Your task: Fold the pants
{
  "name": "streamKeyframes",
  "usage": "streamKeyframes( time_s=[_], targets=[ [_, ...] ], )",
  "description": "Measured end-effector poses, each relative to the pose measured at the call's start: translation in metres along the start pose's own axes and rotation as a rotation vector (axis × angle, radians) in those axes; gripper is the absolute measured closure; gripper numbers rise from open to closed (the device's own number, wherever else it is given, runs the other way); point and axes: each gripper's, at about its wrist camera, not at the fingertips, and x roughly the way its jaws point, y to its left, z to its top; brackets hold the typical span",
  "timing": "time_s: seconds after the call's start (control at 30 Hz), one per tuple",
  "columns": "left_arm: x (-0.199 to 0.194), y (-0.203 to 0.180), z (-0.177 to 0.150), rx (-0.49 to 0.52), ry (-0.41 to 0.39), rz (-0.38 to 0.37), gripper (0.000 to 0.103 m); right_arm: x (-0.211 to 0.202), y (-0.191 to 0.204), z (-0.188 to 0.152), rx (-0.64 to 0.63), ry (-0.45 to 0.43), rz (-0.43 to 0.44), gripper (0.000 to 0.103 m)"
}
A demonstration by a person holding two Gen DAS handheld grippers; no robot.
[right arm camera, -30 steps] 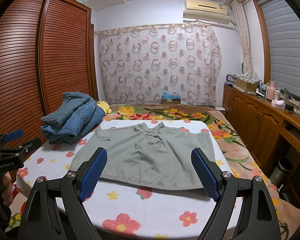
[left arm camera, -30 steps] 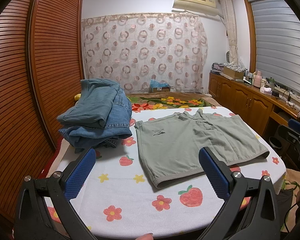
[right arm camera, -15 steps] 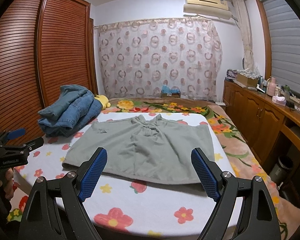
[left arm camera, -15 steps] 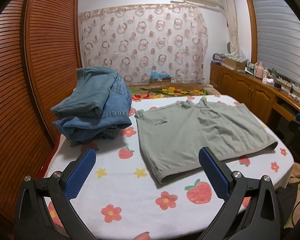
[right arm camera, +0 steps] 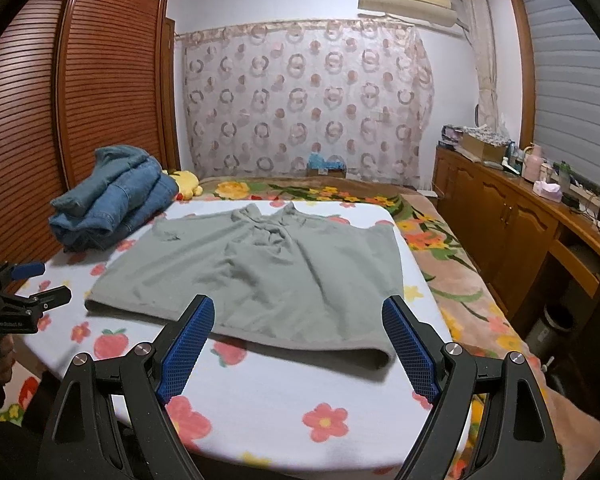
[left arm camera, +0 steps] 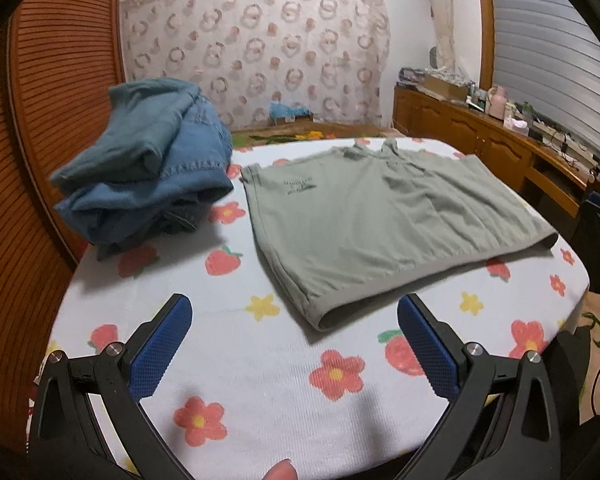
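Grey-green pants (left arm camera: pixel 380 220) lie spread flat on a white sheet with flowers and strawberries (left arm camera: pixel 260 360); they also show in the right wrist view (right arm camera: pixel 260 272). My left gripper (left arm camera: pixel 294 344) is open and empty, hovering over the sheet just short of the pants' near left corner. My right gripper (right arm camera: pixel 298 344) is open and empty, over the pants' near hem. The left gripper also shows at the left edge of the right wrist view (right arm camera: pixel 28 280).
A pile of folded blue jeans (left arm camera: pixel 148 168) sits on the bed's left side, next to a slatted wooden wardrobe (left arm camera: pixel 32 120). A wooden sideboard with clutter (right arm camera: pixel 540 216) runs along the right. A yellow plush toy (right arm camera: pixel 184 182) lies behind the jeans.
Both grippers have moved forward and lower toward the pants; the pants and jeans appear larger and closer. Both stay open.
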Motion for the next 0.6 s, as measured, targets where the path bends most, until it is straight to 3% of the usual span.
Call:
streamKeyframes(
  time_s=[0.27, 0.4, 0.6],
  targets=[
    [0.022, 0.004, -0.008, 0.024, 0.058, 0.001, 0.003, 0.013, -0.003, 0.006, -0.007, 0.064, 0.006, 0.02],
    [0.029, 0.005, -0.009, 0.037, 0.073, -0.014, 0.006, 0.016, -0.009, 0.01, -0.005, 0.102, -0.004, 0.028],
    [0.039, 0.005, -0.006, 0.044, 0.092, -0.056, 0.021, 0.017, -0.014, 0.017, -0.017, 0.125, -0.022, 0.036]
  ],
)
